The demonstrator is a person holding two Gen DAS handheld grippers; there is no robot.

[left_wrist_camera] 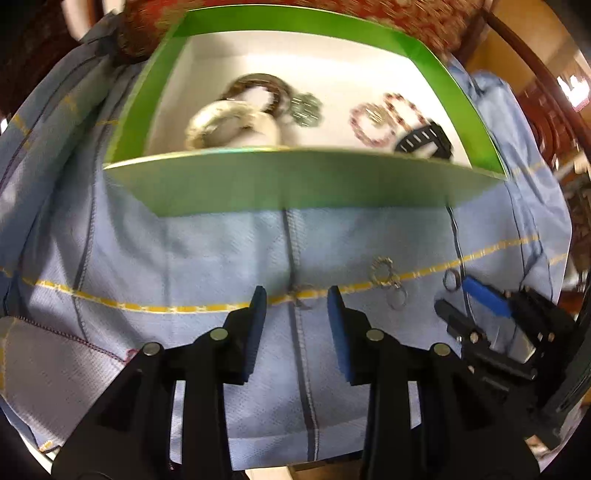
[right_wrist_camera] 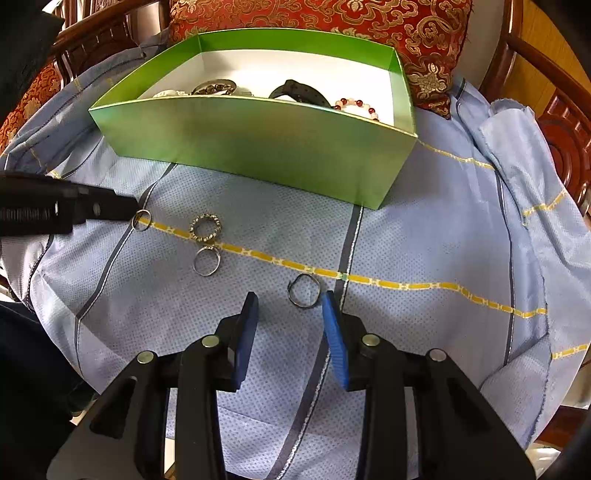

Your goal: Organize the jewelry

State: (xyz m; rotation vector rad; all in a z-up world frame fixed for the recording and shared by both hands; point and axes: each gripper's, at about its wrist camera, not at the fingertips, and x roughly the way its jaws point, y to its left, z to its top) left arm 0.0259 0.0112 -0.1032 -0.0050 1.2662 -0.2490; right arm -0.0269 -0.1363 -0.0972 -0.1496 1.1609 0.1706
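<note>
A green box (left_wrist_camera: 295,181) (right_wrist_camera: 258,147) stands on a blue cloth and holds bracelets (left_wrist_camera: 229,125), a red bead bracelet (left_wrist_camera: 384,118) (right_wrist_camera: 354,105) and a black band (left_wrist_camera: 424,142) (right_wrist_camera: 299,90). Several rings lie on the cloth: a beaded ring (right_wrist_camera: 205,227) (left_wrist_camera: 382,271), a plain ring (right_wrist_camera: 207,262) (left_wrist_camera: 397,297), a small ring (right_wrist_camera: 141,220) (left_wrist_camera: 450,280) and an open ring (right_wrist_camera: 303,291). My left gripper (left_wrist_camera: 297,295) is open and empty above the cloth; its finger tip (right_wrist_camera: 122,205) shows next to the small ring. My right gripper (right_wrist_camera: 290,301) is open, the open ring just ahead by its right pad.
The blue cloth (right_wrist_camera: 443,240) with yellow stripes covers the seat. A red patterned cushion (right_wrist_camera: 332,18) lies behind the box. Wooden chair arms (right_wrist_camera: 535,62) rise at the right and left. The right gripper (left_wrist_camera: 480,314) shows at the right of the left wrist view.
</note>
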